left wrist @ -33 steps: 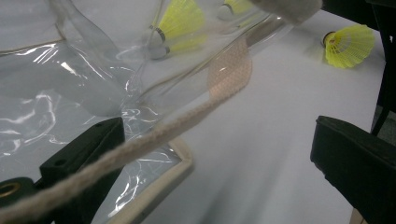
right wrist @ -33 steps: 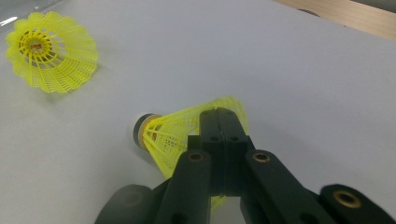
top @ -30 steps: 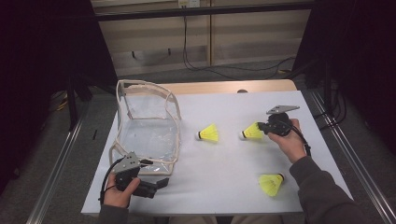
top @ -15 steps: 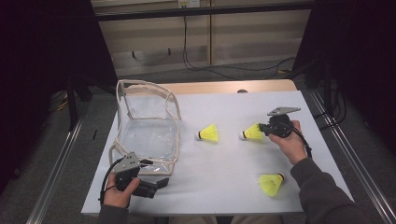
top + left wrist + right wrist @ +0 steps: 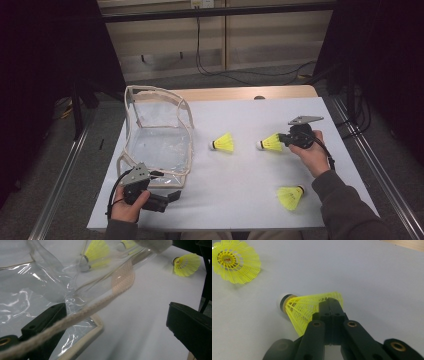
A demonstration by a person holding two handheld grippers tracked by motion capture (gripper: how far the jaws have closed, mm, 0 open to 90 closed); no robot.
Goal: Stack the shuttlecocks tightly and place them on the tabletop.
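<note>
While lying on table, shuttlecock (image 5: 312, 306) skirt pinched between right gripper (image 5: 331, 305) fingers.

No text, label, brand or number can be read; a small red mark inside one shuttlecock (image 5: 227, 258) stays illegible.

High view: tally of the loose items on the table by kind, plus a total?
Yellow plastic shuttlecocks: 3, one mid-table, one in the right tongs, one near the front right
Clear plastic bag with cream trim: 1
Total: 4
</note>
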